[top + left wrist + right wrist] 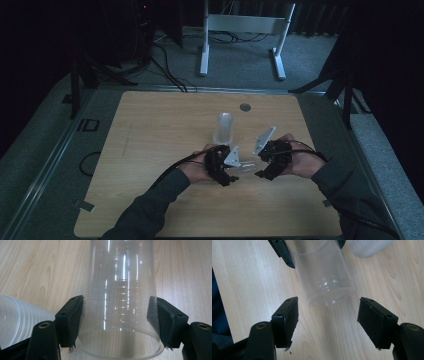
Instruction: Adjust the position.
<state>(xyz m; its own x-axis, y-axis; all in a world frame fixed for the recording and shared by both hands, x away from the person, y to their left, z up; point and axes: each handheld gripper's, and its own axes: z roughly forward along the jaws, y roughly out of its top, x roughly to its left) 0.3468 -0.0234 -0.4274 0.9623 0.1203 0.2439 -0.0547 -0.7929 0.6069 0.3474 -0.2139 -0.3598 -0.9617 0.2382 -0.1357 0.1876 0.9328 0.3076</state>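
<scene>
Pale wood-grain tabletop at frame centre carries a clear plastic cup lying on its side between the two hands, gripped near its open rim by the jaws of the left gripper. From the left gripper view its smooth, faintly ringed wall spans both pads, with a ribbed stack of cups at lower left. From the right gripper view the right gripper has its jaws spread wide, just short of the cup's closed base, touching nothing; the high view adds the stack standing upright above the hands.
</scene>
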